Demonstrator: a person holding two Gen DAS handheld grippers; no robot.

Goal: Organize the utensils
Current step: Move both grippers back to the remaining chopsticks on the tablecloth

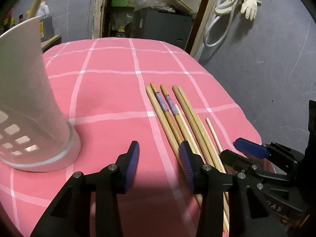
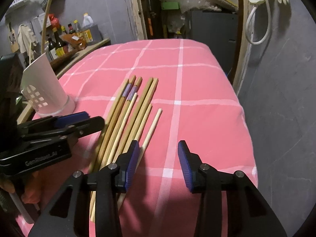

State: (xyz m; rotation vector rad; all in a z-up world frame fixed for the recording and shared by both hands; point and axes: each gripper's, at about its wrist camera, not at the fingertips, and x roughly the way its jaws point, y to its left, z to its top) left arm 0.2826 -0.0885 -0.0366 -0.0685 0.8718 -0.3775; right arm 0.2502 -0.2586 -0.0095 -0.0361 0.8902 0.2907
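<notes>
Several wooden chopsticks [image 1: 177, 114] lie side by side on the pink checked tablecloth [image 1: 110, 90]; two carry purple bands. They also show in the right wrist view [image 2: 130, 114]. A white perforated utensil holder [image 1: 29, 102] stands at the left and shows in the right wrist view [image 2: 43, 90]. My left gripper [image 1: 160, 158] is open and empty, just left of the chopsticks' near ends. My right gripper [image 2: 158, 158] is open and empty, its left finger [image 2: 131, 164] over the rightmost chopsticks.
The table's right edge [image 2: 248, 130] drops off to a grey floor. A shelf with bottles [image 2: 67, 39] stands behind the holder. A doorway with clutter [image 1: 154, 15] lies beyond the far edge. Gloves and a hose [image 1: 241, 4] hang on the wall.
</notes>
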